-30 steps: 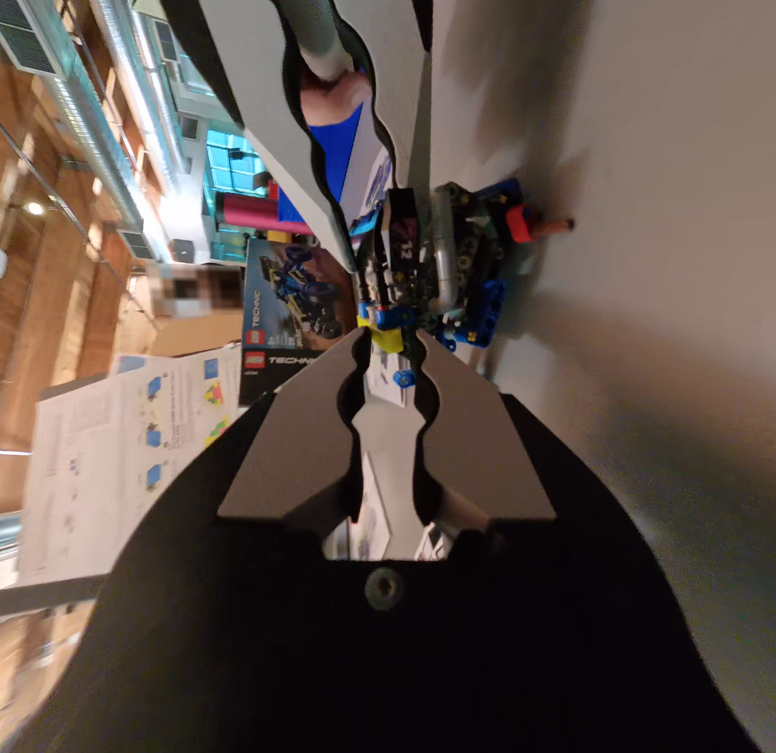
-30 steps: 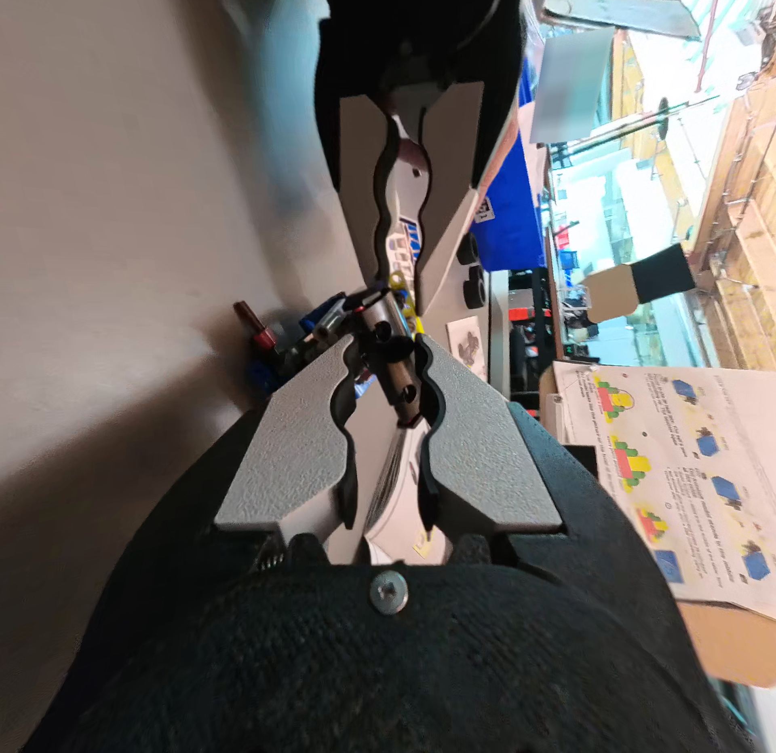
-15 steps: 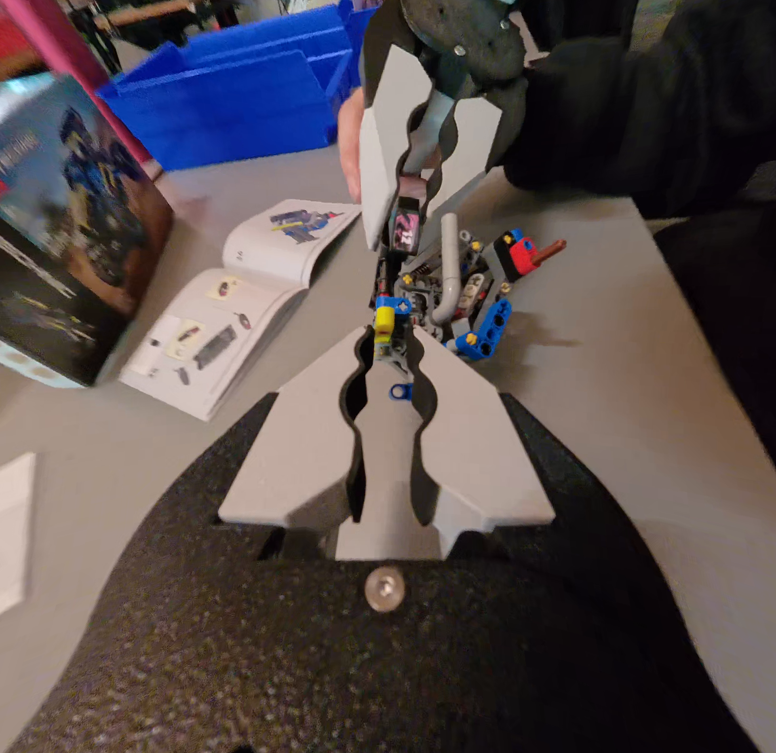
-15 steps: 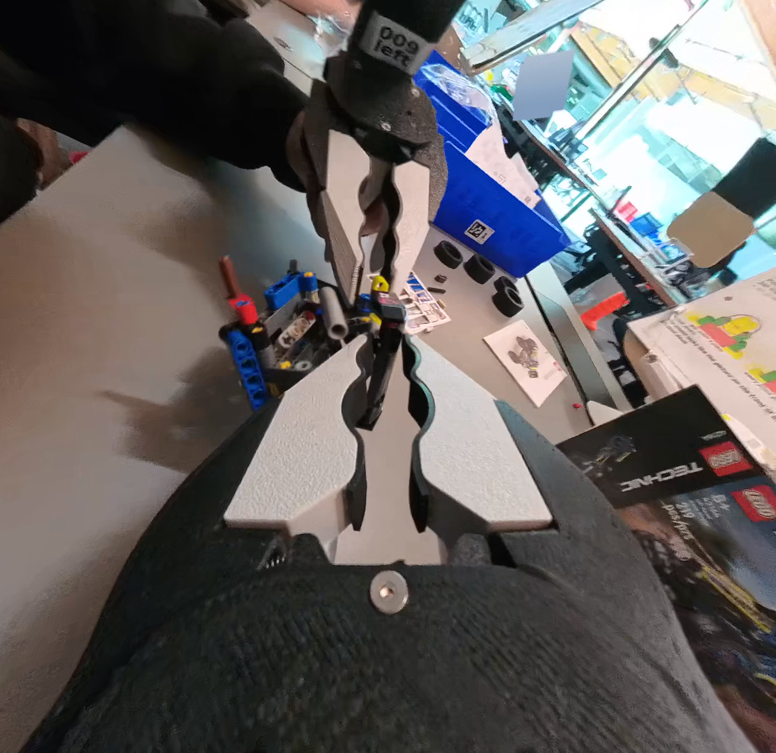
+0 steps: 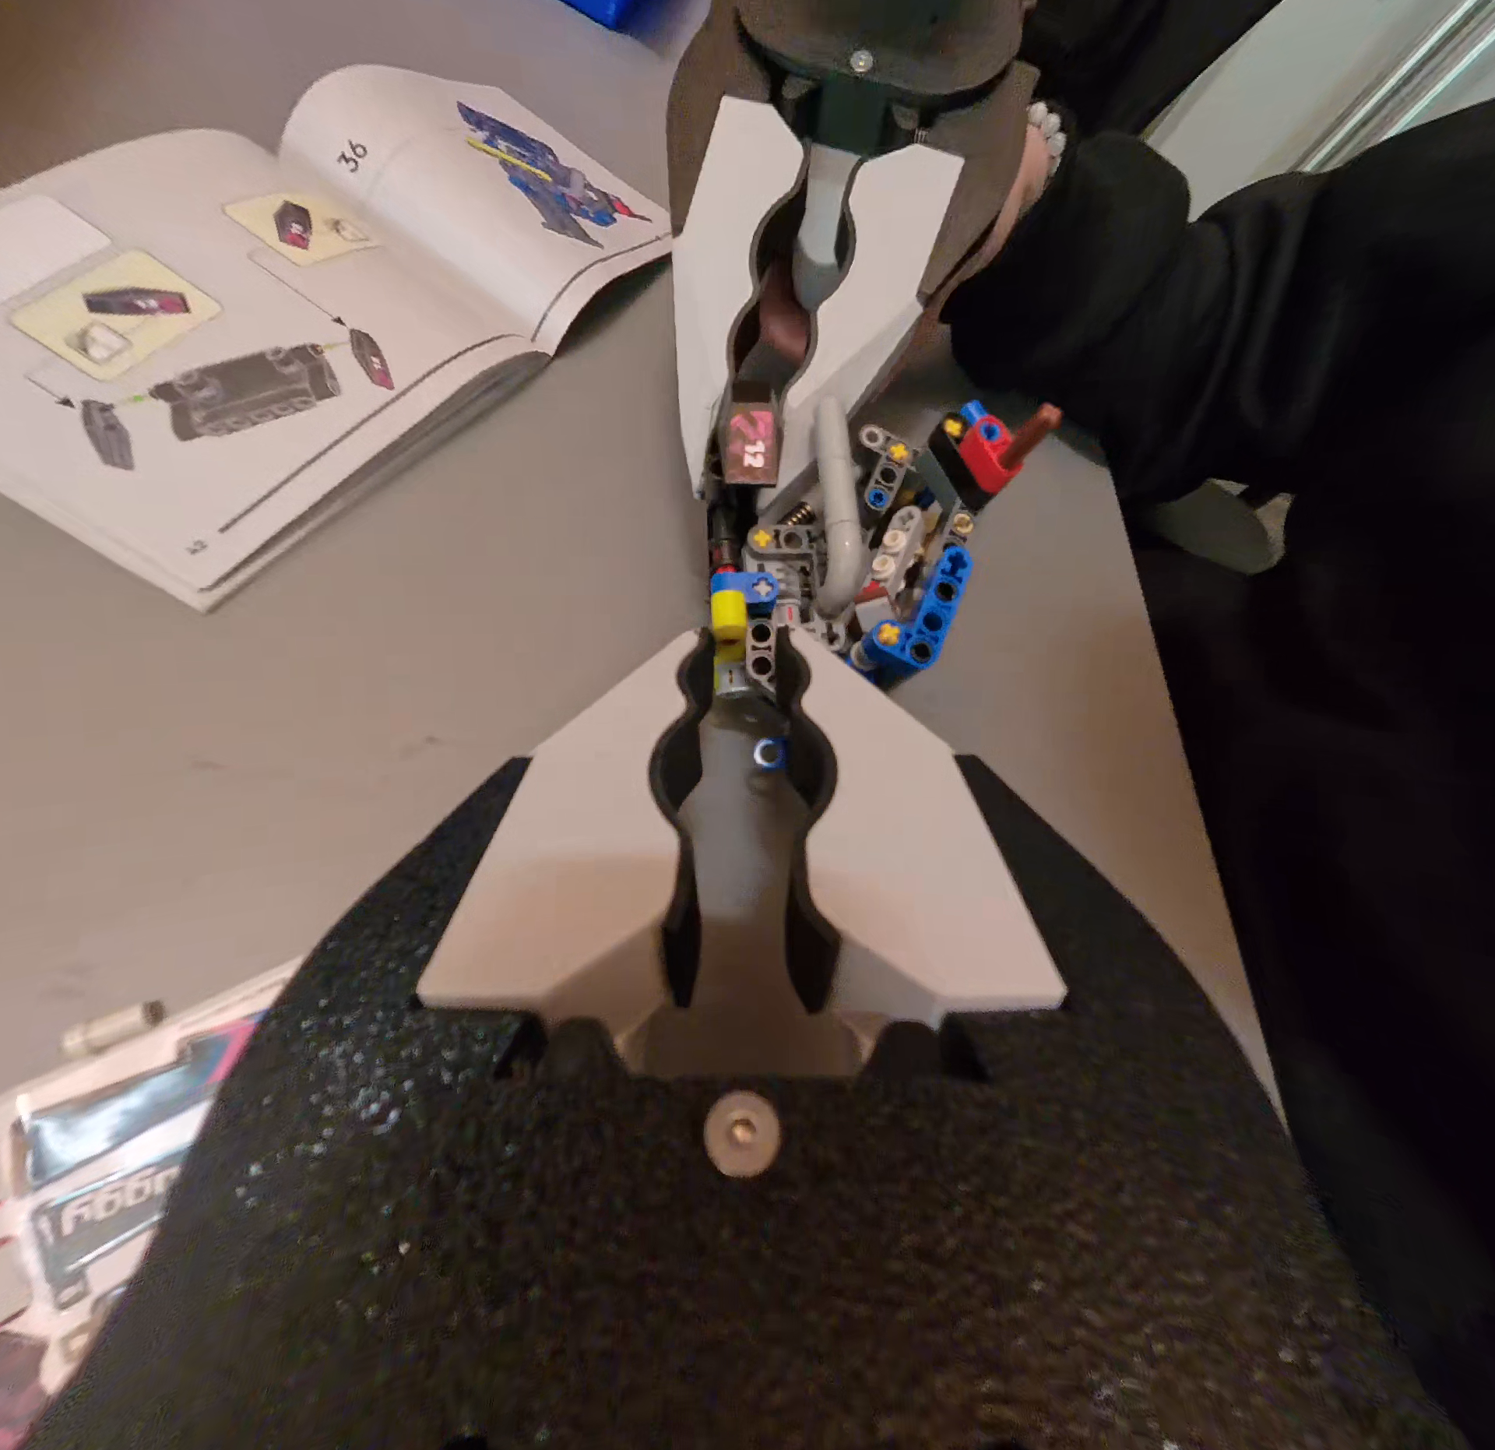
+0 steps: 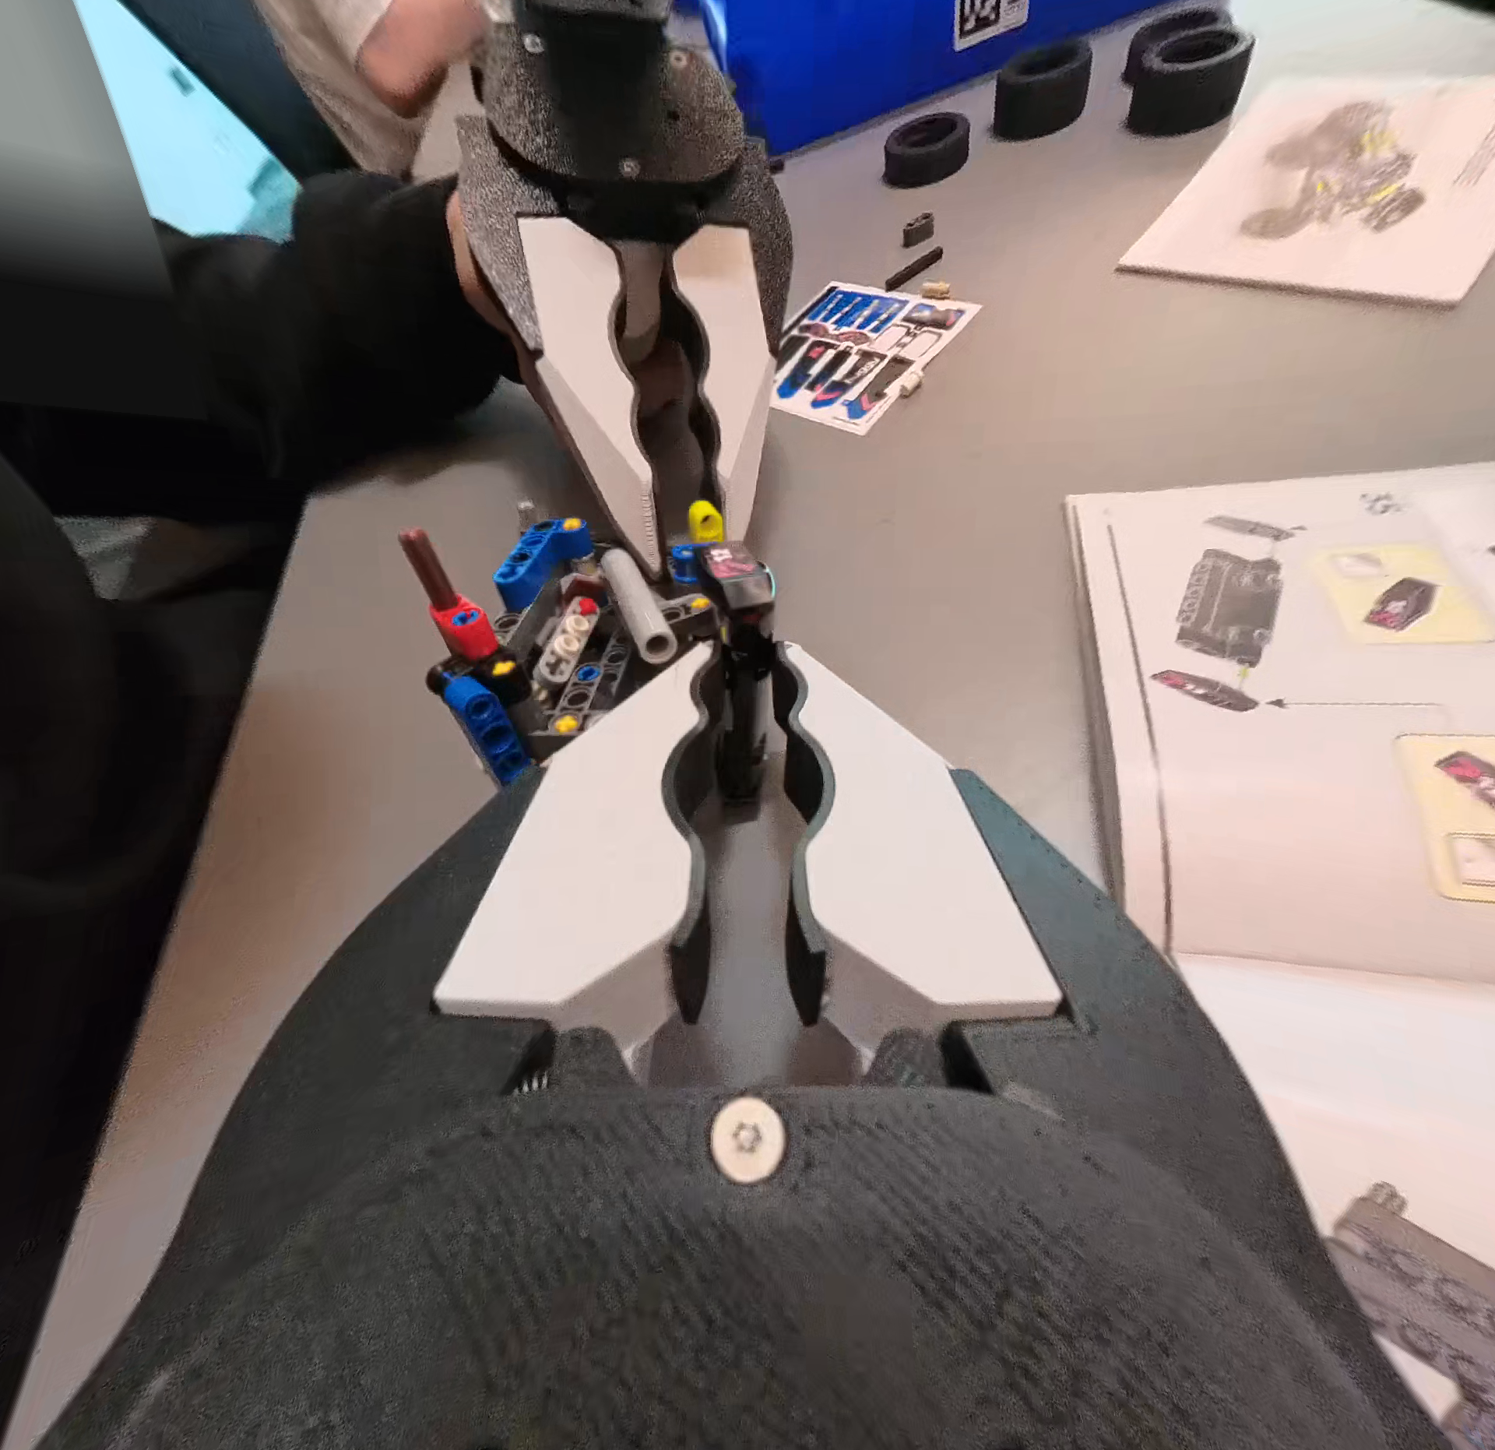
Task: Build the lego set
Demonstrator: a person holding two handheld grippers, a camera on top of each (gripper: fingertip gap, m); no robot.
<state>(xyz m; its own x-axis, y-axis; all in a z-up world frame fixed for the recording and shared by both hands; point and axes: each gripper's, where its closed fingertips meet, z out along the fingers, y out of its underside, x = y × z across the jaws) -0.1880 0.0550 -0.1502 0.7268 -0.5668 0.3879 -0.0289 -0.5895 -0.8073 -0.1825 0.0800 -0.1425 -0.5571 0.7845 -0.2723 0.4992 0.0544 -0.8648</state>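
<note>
**Grippers meeting over a brick model**

Fingertips of the left gripper (image 5: 748,655) pinch the near end of a half-built brick model (image 5: 849,570), closing on a grey holed beam (image 5: 763,652) with a yellow bush (image 5: 726,612) just beside it. That model stands on the grey table (image 5: 404,683) close to the table's edge, a tangle of grey frames, a blue angled beam (image 5: 930,610), a bent grey tube (image 5: 837,513) and a red connector (image 5: 983,448) carrying a brown axle (image 5: 1031,436).

From the opposite side the right gripper (image 6: 746,667) comes in, its jaws narrowed onto a slim black panel piece (image 6: 744,715) that stands upright between the pads; the top of this piece bears a pink and black sticker (image 6: 732,566) and sits against the model's side. Both grippers' tips are nearly touching across the model. Dark sleeves (image 5: 1132,295) of the person reach in behind each tool.

Beyond the model, an open instruction booklet (image 5: 307,295) lies flat on the table. Farther off in the right wrist view lie a sticker sheet (image 6: 878,355), a few small loose parts (image 6: 918,250), three black tyres (image 6: 1043,88) and a blue bin (image 6: 890,28).
</note>
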